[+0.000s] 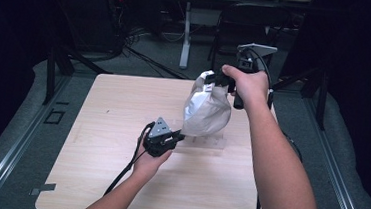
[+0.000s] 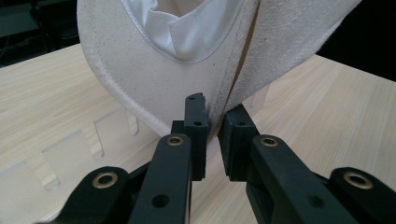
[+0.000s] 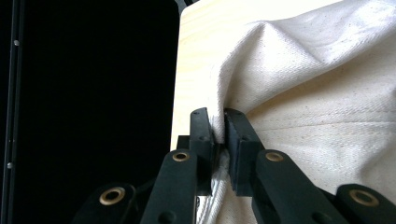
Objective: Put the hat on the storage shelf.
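Observation:
A cream canvas hat (image 1: pixel 207 111) with a pale lining hangs over the right middle of the table, stretched between both grippers. My right gripper (image 1: pixel 214 80) is shut on its upper edge; in the right gripper view its jaws (image 3: pixel 219 126) pinch a fold of the cloth (image 3: pixel 317 93). My left gripper (image 1: pixel 178 135) holds the lower edge from the left. In the left gripper view the jaws (image 2: pixel 212 122) are closed on the stitched rim of the hat (image 2: pixel 140 70). A clear acrylic rack (image 1: pixel 205 143) with slots lies flat on the table under the hat, also showing as the clear rack (image 2: pixel 70 149).
The light wooden table (image 1: pixel 119 154) has bare room on its left and front. Its right edge (image 3: pixel 177 70) runs close beside the right gripper. Behind the table stand a dark chair (image 1: pixel 250 24) and a white post (image 1: pixel 186 34), with cables on the floor.

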### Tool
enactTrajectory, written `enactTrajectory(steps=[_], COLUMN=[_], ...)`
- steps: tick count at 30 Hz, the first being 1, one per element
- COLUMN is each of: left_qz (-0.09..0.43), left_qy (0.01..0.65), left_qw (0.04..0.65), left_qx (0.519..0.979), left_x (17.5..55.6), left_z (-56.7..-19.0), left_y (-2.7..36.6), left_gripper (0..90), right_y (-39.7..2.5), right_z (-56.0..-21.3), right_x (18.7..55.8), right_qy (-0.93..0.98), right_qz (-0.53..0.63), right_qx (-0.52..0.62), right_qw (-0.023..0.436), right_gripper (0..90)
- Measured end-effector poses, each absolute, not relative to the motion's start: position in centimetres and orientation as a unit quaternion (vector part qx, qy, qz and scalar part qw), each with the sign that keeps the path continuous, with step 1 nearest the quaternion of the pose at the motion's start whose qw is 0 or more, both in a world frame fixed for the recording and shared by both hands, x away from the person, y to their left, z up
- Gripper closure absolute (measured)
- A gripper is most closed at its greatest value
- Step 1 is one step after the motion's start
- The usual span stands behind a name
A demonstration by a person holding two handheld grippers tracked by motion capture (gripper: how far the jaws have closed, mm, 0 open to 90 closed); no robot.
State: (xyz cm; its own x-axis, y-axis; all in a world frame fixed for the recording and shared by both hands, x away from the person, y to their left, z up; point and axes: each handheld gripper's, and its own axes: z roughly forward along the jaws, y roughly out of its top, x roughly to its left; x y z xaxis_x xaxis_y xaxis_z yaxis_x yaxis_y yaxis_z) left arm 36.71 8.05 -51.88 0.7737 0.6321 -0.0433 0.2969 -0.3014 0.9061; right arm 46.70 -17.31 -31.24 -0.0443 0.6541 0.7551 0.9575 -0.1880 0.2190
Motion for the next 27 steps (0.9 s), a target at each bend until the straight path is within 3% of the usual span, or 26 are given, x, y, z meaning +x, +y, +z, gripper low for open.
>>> enactTrajectory(steps=[27], left_qz=[0.164], left_qy=[0.346], left_qw=[0.482], left_qx=[0.788], left_x=[35.7], left_z=[-54.1], left_y=[8.6], left_gripper=[85.3], right_y=[-16.0], right_z=[-33.9], right_x=[47.1], right_qy=[-0.633], right_qz=[-0.352], right_qx=[-0.660], right_qw=[0.199], right_gripper=[81.8])
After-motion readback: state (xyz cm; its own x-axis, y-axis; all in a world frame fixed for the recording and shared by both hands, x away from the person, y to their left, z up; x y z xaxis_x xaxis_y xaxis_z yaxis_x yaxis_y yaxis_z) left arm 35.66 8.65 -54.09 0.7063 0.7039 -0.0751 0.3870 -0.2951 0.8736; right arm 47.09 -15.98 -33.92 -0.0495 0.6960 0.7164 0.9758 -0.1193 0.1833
